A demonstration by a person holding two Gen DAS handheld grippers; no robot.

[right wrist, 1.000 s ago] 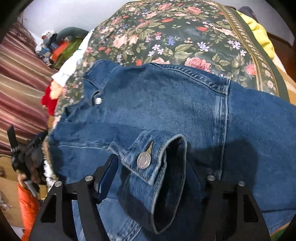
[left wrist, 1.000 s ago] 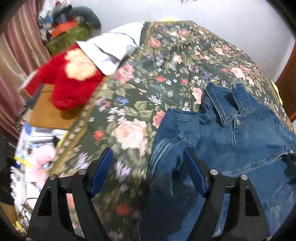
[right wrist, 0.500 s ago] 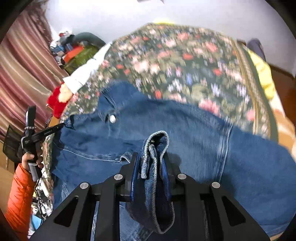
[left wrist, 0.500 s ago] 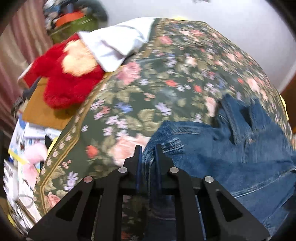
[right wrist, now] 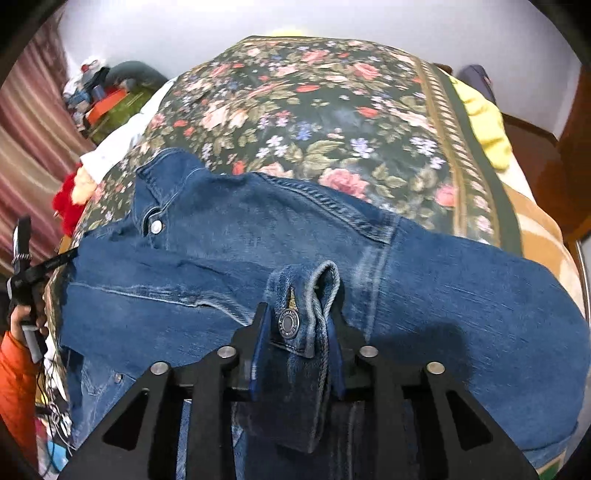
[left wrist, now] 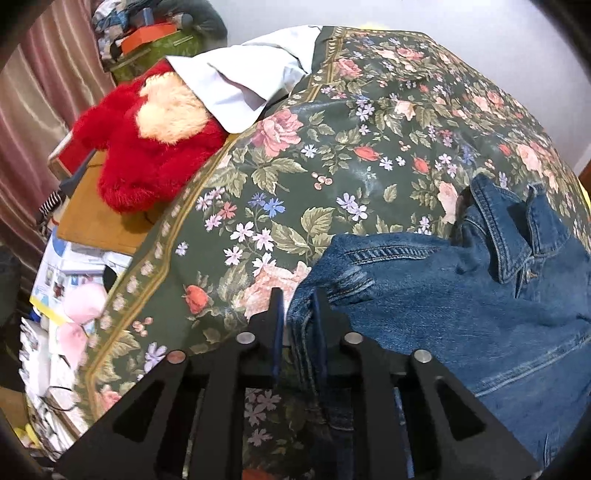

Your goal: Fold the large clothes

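Dark green floral bedspread [left wrist: 369, 122] over a bed, white wall behind, striped pink curtain [left wrist: 33, 122] at the left edge. Blue denim jacket [right wrist: 258, 236] spread across the near part of the bedspread, collar [left wrist: 506, 236] toward the wall, metal snap button [right wrist: 156, 226] showing at the neck.

Left hand-held gripper [left wrist: 297, 314]: fingers drawn nearly together, pinching a bunched fold of denim at the jacket's shoulder edge, just above the bedspread. Right hand-held gripper [right wrist: 295, 332]: fingers likewise clamped close, gripping the buttoned sleeve cuff [right wrist: 306, 306], cuff standing up between the blue pads [right wrist: 258, 347] with its round metal button [right wrist: 288, 324] facing the camera; rest of the sleeve hanging down under the gripper.

Beside the bed on the left: fluffy red plush toy with a cream patch [left wrist: 147, 136] lying on a wooden surface [left wrist: 96, 225], partly under a pale blue-white folded cloth [left wrist: 240, 77]. Further back, a green box [left wrist: 159, 48] topped by an orange box [left wrist: 147, 31], with mixed small clutter heaped around; contents of either box not visible. Papers and a pink soft item [left wrist: 79, 306] piled lower left. Yellow fabric [right wrist: 484, 122] and a tan blanket [right wrist: 535, 229] along the bed's right side. Orange-sleeved arm [right wrist: 14, 373] at the left edge in the right wrist view.
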